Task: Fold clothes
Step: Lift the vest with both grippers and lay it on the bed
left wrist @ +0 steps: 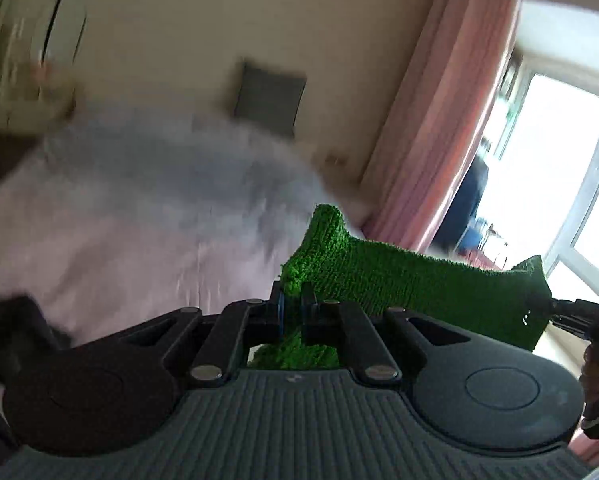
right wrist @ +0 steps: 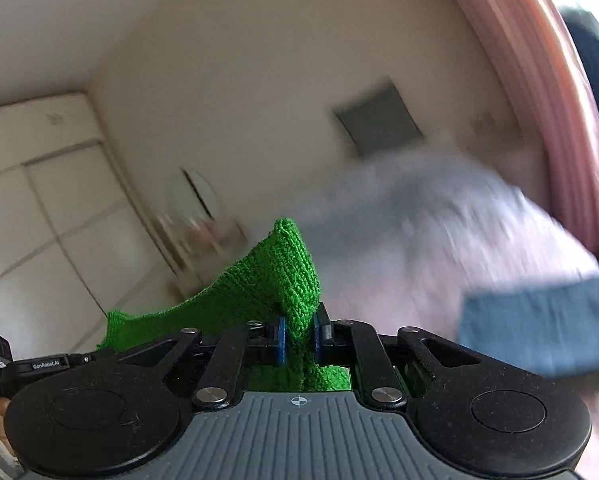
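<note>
Left gripper (left wrist: 293,300) pinches green knit garment (left wrist: 399,276); right gripper (right wrist: 299,330) clamps its other edge. Knit stretched taut between them, lifted above pale bedsheet (left wrist: 111,216). Blue folded cloth (right wrist: 539,328) lies right; pink curtain (left wrist: 451,100) beyond.

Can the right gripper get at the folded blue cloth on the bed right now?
Probably not as is: the right gripper has its jaws shut on the green knit, so it would have to let go first. The blue cloth itself lies uncovered.
</note>
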A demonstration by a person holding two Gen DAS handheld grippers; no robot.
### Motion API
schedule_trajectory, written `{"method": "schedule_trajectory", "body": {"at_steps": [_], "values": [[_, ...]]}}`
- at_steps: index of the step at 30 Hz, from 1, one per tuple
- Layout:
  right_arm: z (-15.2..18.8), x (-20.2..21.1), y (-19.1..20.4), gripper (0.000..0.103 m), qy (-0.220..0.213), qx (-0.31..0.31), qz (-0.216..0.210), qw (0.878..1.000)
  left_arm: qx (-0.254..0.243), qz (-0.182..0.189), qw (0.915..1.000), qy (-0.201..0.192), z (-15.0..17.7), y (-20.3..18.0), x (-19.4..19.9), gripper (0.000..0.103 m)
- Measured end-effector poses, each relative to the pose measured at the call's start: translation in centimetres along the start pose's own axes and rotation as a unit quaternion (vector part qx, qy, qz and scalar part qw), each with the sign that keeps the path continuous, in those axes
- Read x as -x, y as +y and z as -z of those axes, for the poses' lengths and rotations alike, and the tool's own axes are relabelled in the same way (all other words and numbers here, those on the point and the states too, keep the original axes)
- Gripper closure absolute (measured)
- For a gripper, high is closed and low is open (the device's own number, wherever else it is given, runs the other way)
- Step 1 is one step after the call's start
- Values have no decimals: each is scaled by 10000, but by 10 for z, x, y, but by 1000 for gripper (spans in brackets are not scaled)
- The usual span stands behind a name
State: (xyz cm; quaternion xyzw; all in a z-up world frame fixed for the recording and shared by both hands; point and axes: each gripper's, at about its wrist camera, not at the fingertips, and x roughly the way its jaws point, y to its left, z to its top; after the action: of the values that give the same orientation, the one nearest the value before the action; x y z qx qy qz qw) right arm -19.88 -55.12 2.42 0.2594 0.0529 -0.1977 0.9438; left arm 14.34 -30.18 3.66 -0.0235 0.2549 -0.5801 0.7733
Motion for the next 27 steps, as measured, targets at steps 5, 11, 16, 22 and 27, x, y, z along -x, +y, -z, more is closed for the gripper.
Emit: {"method": "schedule_trajectory", "body": {"at_steps": [5,11,16,22,27], "values": [[-22,50,29,92,-627,489,-764,9939,-84,271,9966,-775,-10,-31,75,99],[60,143,23,88,834,1043,-1282,9827,14,294,9993,-242,92,-49,160,98],[191,192,-31,42,3609,372,463,9307,614,-772,9737,2052,242,-48,192,97],[238,180,-77,42,4067,-543,1480,8998,1535,-1549,9346,2809,316,-36,188,95],[268,164,-113,42,3862,-1947,1290,8924,2040,-1651,9278,2653,333,-18,169,73]]}}
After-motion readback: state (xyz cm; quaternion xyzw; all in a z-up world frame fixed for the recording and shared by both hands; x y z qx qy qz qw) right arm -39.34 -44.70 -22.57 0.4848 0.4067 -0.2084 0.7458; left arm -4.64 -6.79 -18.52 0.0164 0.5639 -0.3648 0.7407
